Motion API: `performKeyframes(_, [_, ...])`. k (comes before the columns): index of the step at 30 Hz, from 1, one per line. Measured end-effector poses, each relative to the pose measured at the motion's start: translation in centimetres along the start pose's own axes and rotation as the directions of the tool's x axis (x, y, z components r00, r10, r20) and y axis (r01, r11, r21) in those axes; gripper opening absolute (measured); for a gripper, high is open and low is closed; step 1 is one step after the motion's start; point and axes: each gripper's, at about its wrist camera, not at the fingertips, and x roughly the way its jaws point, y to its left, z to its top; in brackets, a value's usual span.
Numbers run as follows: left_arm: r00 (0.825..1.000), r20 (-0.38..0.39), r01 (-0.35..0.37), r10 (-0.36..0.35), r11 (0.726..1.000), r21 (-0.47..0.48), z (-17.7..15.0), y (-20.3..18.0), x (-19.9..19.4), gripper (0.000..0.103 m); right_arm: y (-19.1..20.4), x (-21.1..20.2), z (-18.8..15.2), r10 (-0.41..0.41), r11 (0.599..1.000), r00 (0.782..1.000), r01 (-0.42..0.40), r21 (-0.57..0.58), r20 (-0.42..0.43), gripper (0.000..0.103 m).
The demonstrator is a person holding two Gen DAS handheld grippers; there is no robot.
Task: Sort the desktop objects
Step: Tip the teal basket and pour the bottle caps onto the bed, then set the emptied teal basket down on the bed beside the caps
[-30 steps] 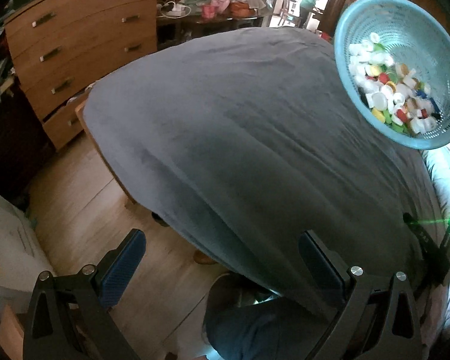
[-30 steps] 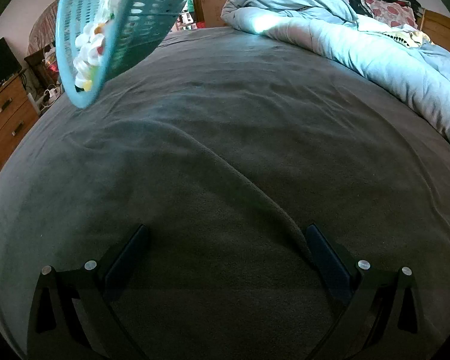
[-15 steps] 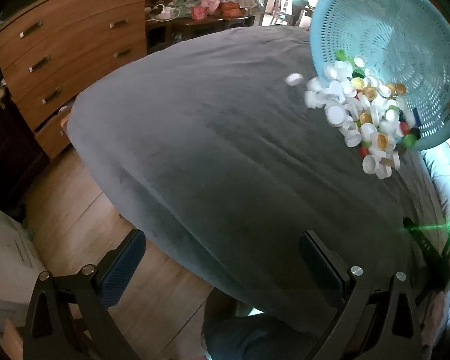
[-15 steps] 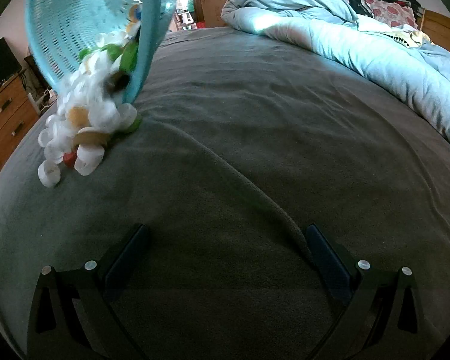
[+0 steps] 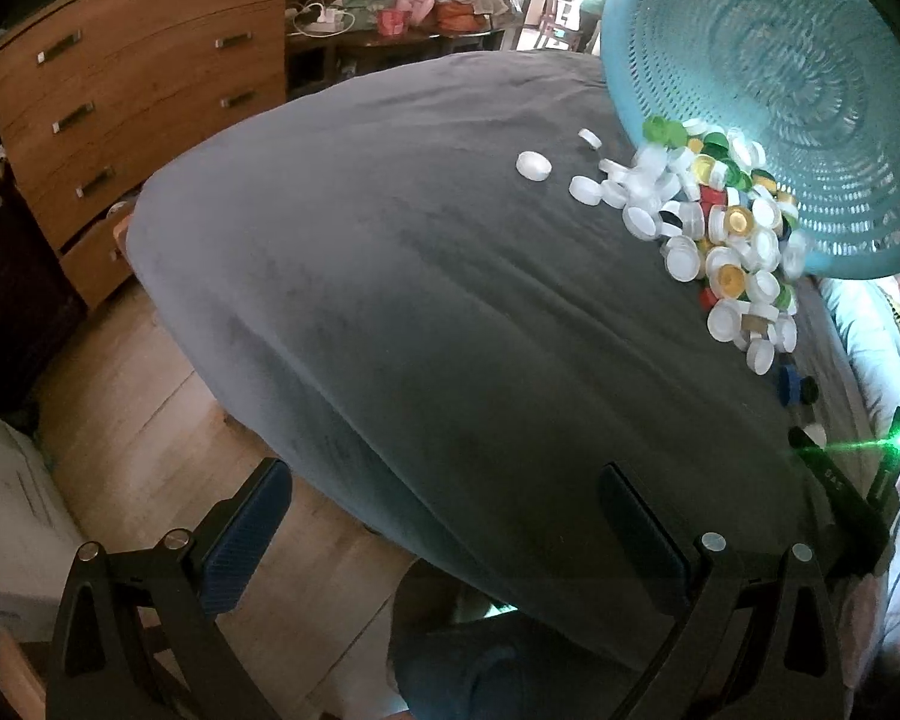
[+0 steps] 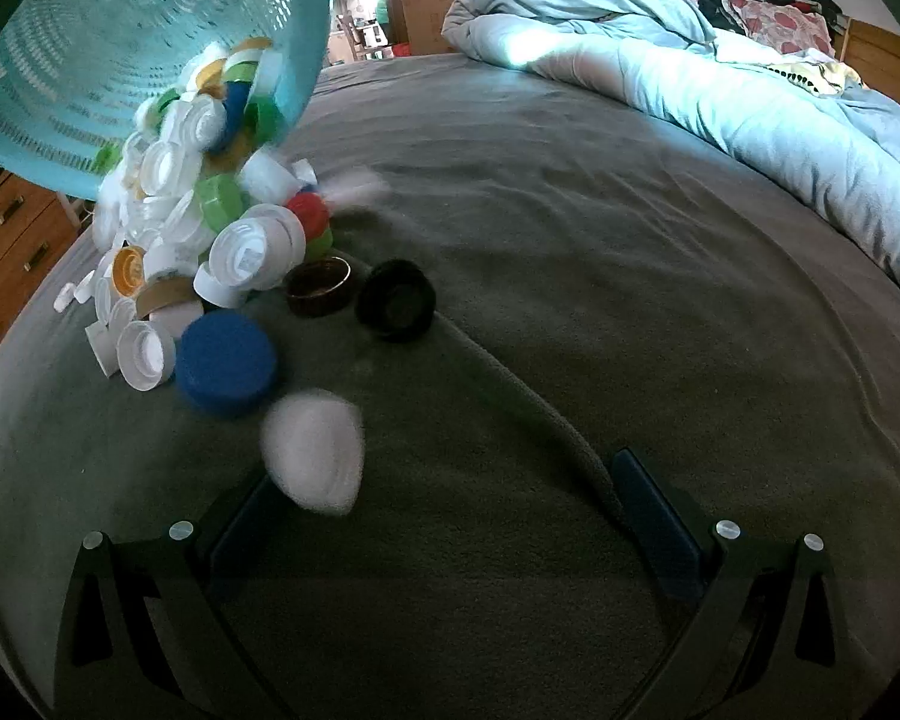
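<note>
Left gripper [image 5: 444,510]: jaws wide, empty, low in frame over the grey blanket [image 5: 390,276]. Right gripper [image 6: 444,498]: jaws wide, empty. 1 white cap [image 6: 313,450], blurred, possibly airborne, just beyond its left finger. Bottle caps [image 6: 198,228] heaped upper left, spilling from the tilted teal basket [image 6: 120,18]. Blue cap [image 6: 227,363] nearest.

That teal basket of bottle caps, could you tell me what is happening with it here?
The perforated teal plastic basket is tipped steeply over the grey bedspread, and a heap of mostly white plastic bottle caps is spilling onto it. A round blue cap and a black cap have rolled clear. The left gripper and right gripper are both open and holding nothing.
</note>
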Motion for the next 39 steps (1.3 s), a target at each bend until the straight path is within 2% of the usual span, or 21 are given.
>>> performKeyframes(20, [0.997, 0.067, 0.039, -0.044, 0.997, 0.062, -0.9, -3.1, -3.0, 0.103, 0.2, 0.2, 0.1, -0.001, 1.0, 1.0, 0.001, 0.0, 0.0, 0.102])
performKeyframes(26, [0.995, 0.066, 0.065, -0.072, 0.993, 0.101, -0.8, -5.4, -3.6, 0.103, 0.2, 0.3, 0.1, 0.005, 1.0, 1.0, -0.005, 0.011, -0.003, 0.102])
performKeyframes(33, [0.987, 0.088, 0.124, -0.136, 0.984, 0.131, -0.7, -8.1, -5.5, 0.103, 0.6, -0.2, 0.0, 0.003, 1.0, 1.0, -0.003, 0.008, -0.004, 0.102])
performKeyframes(39, [0.987, 0.107, 0.103, -0.119, 0.984, 0.143, -0.5, -7.8, -7.5, 0.103, 0.6, -0.1, 0.0, -0.003, 1.0, 1.0, 0.003, 0.002, 0.004, 0.102])
